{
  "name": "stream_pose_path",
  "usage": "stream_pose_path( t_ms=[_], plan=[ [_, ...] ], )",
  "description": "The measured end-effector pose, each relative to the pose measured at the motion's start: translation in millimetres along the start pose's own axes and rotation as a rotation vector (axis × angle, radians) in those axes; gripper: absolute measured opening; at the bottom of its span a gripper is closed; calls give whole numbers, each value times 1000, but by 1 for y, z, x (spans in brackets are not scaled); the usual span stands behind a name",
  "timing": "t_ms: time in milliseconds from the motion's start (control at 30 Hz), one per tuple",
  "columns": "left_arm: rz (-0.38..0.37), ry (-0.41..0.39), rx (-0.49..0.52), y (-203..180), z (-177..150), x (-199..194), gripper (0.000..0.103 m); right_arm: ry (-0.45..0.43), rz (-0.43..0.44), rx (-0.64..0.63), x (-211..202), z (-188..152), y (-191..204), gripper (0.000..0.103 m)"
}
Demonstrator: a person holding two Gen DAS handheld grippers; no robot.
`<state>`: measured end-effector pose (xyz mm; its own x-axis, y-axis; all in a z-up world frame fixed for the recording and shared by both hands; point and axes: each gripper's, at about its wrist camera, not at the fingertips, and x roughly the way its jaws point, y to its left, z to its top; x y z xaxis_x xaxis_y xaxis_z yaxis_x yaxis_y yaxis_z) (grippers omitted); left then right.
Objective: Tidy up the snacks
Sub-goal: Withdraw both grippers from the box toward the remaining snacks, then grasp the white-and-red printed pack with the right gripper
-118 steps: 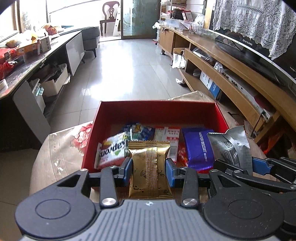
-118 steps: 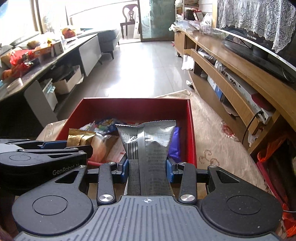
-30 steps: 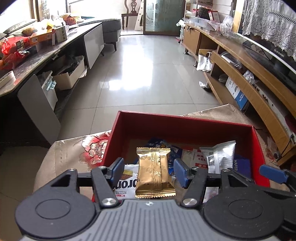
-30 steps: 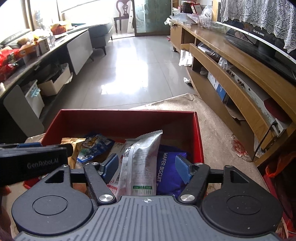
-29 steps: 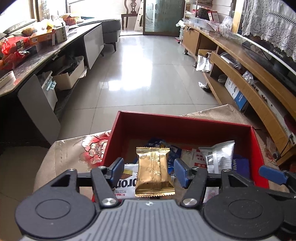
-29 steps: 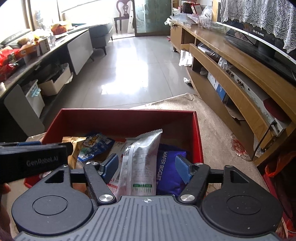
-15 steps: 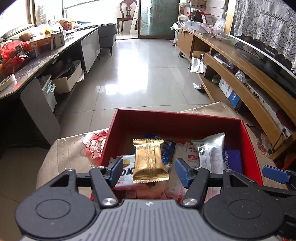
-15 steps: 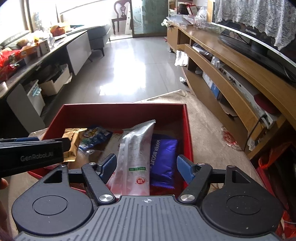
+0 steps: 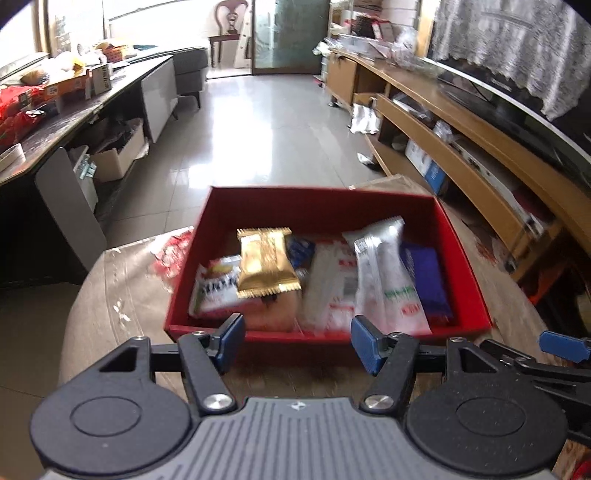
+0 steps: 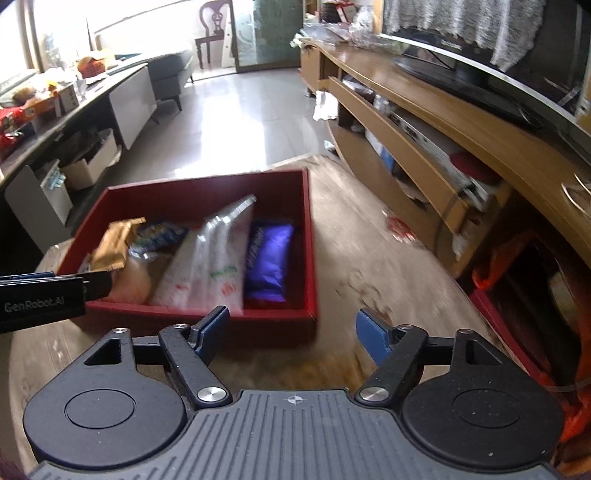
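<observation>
Both packets sit in the red box [image 9: 258,206]; left tongs [image 9: 297,341] wide and empty, right tongs [image 10: 293,330] opening, empty — next, find another snack

Home living room. Glossy tiled floor [image 9: 236,122] runs back to a glass sliding door [image 9: 288,33] with a wooden dining chair [image 9: 231,31] beside it. Right side: long wooden TV console [image 10: 454,122] carrying a flat-screen TV [image 10: 491,77] draped with a white lace cover [image 9: 517,48]; boxes and clutter fill its open shelves. Left side: dark countertop [image 9: 70,114] piled with snack packs and cartons, a cardboard box [image 9: 118,155] on the floor under it, grey sofa [image 9: 190,72] further back. Near the cameras, a cloth-covered table [image 10: 369,266] holds a red box [image 9: 317,210] of packaged snacks. Daylight comes from windows at far left.
</observation>
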<state>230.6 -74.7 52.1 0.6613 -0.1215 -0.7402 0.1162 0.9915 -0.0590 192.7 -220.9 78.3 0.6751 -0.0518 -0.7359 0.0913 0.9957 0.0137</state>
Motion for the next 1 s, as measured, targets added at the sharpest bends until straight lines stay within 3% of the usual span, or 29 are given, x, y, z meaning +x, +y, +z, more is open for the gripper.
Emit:
stream_pose_path(
  t_ms=[500,800,1000],
  plan=[
    [-107,110,99,-48,-52,-4,61,91,-59,128,-37,-76,-64,85],
    [-127,131,167,-67,-63,-3,62,175,-68,99,-32,-111,-59,85],
    [-193,184,92,-77,-58,11,65,231,-64,70,-21,-128,-50,86]
  ],
)
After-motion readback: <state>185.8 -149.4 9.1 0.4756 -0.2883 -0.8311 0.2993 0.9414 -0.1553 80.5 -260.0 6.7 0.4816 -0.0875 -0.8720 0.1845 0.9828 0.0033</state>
